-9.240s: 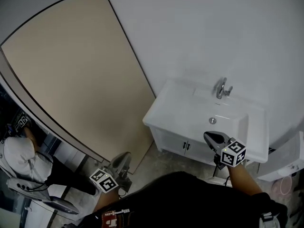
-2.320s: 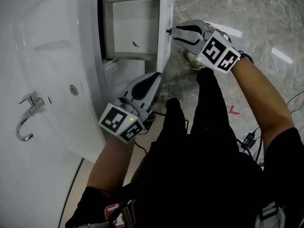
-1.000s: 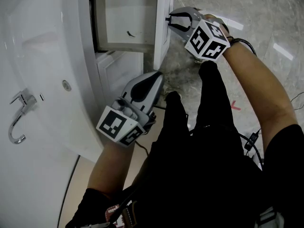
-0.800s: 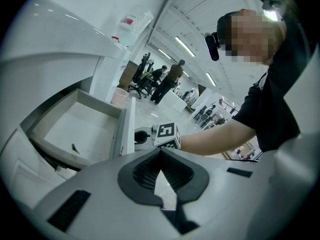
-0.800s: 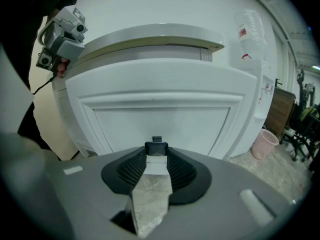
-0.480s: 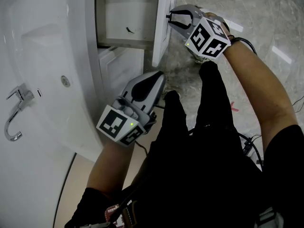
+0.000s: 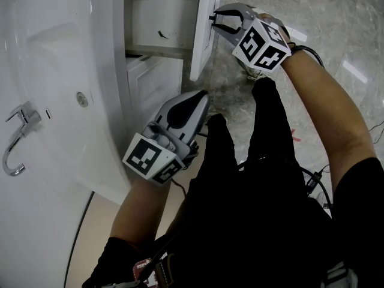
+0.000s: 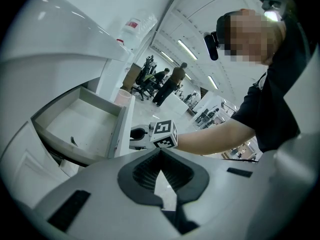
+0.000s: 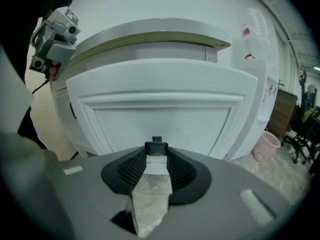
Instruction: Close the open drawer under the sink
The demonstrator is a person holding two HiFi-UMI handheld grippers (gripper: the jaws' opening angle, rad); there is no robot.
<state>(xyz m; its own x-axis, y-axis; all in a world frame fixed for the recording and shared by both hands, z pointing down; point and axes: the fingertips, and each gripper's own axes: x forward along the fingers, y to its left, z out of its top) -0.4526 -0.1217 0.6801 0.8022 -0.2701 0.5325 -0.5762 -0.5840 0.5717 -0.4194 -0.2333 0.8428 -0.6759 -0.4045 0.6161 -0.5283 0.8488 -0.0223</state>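
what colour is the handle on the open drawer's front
The handle is black, against the white drawer front. Right gripper view shows it best.

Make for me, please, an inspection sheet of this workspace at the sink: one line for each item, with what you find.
surface: white sink top, bare but for the faucet; stone floor below.
job's things: the drawer under the sink is pulled out; its black handle sits on the front panel.
clutter: one small dark scrap in the drawer; what it is cannot be told.
grippers: right gripper has its fingers closed on the handle; left gripper has its fingers shut and holds nothing.
cables: a thin black cable on the floor by the person's leg.
surroundings: pink bin on the floor to one side of the sink; people far behind.
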